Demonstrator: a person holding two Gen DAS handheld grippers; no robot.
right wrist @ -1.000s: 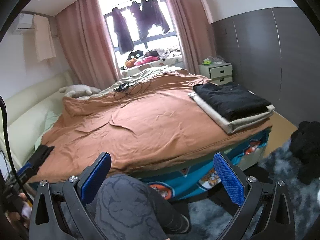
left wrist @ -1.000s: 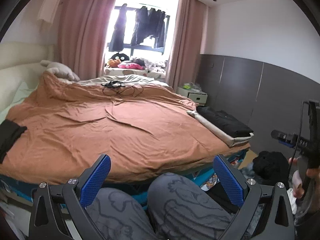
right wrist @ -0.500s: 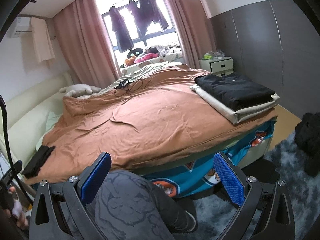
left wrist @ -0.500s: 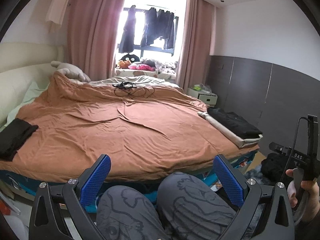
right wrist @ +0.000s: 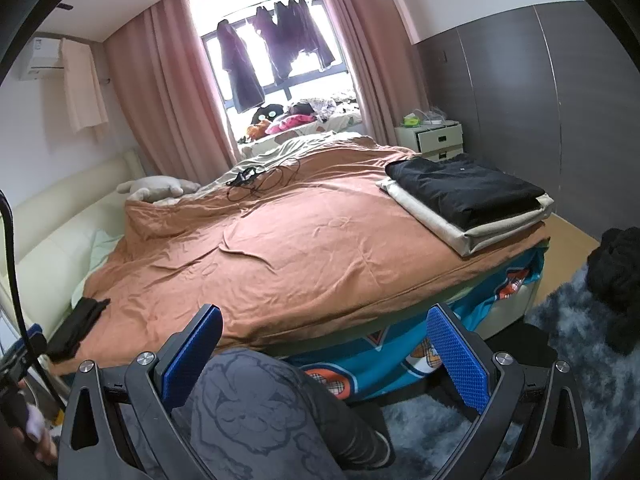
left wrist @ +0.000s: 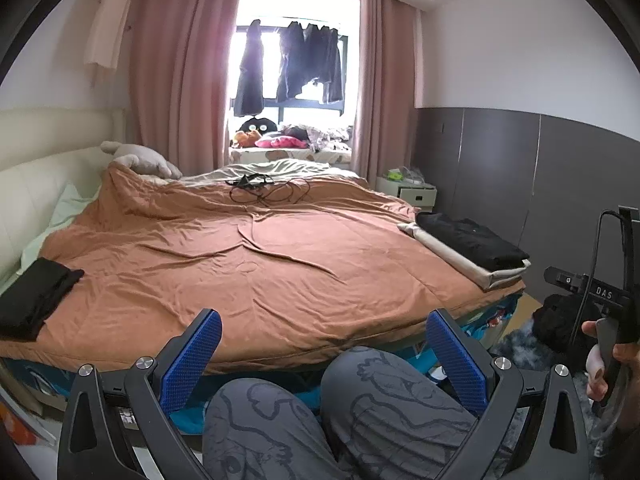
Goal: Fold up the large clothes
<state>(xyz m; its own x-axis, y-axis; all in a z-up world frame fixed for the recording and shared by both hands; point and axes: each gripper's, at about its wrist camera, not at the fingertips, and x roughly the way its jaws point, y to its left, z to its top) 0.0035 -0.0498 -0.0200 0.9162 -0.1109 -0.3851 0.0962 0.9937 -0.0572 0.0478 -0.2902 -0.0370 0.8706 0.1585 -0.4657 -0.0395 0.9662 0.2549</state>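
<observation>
A folded black garment lies on a folded beige one at the bed's right edge. A smaller folded black piece lies at the left edge. A dark clothes heap sits on the floor to the right. My left gripper is open and empty above the person's knees, short of the bed. My right gripper is open and empty, also in front of the bed; its body shows in the left wrist view.
The bed has a wide orange-brown cover. Black cables lie near its far end. A white nightstand stands by the grey wall. A shaggy grey rug covers the floor on the right.
Both grippers have drifted and tilted slightly, so the bed sits differently in view and the left black piece shows more fully. Both stay open and empty.
</observation>
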